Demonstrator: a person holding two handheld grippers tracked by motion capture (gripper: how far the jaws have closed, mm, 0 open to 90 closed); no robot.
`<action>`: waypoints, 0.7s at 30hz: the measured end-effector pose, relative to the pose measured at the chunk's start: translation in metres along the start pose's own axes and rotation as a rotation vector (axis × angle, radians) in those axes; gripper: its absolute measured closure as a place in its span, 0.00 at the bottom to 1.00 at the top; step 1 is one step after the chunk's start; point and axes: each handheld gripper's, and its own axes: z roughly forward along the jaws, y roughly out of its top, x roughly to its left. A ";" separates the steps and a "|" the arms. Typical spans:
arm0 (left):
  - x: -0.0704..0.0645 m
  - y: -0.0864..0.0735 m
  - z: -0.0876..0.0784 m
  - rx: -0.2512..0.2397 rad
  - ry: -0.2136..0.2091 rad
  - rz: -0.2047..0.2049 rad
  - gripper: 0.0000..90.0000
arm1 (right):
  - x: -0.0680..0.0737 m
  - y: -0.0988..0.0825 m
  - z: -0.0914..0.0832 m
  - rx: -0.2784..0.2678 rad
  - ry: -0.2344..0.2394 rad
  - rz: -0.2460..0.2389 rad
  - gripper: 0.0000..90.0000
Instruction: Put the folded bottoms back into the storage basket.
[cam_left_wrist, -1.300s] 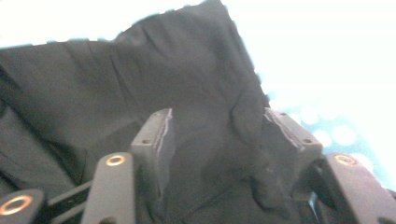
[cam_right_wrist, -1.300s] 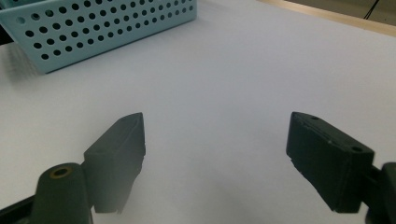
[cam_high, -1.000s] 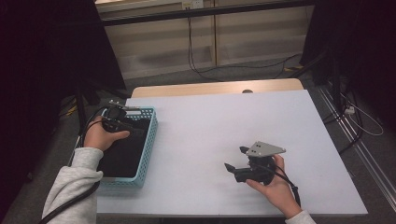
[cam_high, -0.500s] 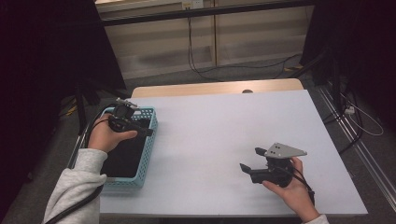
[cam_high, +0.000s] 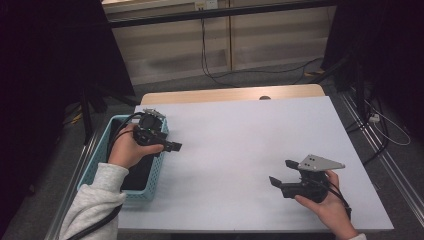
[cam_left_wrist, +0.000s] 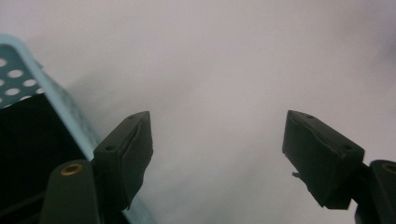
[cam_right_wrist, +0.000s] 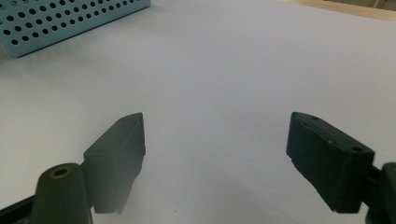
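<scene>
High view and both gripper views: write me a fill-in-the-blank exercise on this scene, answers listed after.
1. The perforated basket at the table's left edge is light ____.
2. The left gripper has ____ between its open jaws.
3. The right gripper carries a grey plate with ____ corners.
4. The table top is ____.

Answers: blue; nothing; three; white

A white table (cam_high: 240, 145) stands over a grey floor (cam_high: 280, 77) with trailing black cables (cam_high: 210, 65).
</scene>
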 end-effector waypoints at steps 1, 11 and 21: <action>-0.003 0.000 0.002 0.000 -0.006 0.006 0.26 | -0.001 -0.001 -0.001 0.003 0.001 -0.002 0.21; -0.028 -0.004 0.022 -0.034 -0.067 0.029 0.23 | -0.007 -0.009 -0.011 0.016 -0.007 -0.001 0.21; -0.044 -0.018 0.037 -0.043 -0.116 0.055 0.22 | -0.012 -0.014 -0.018 0.021 -0.013 0.007 0.21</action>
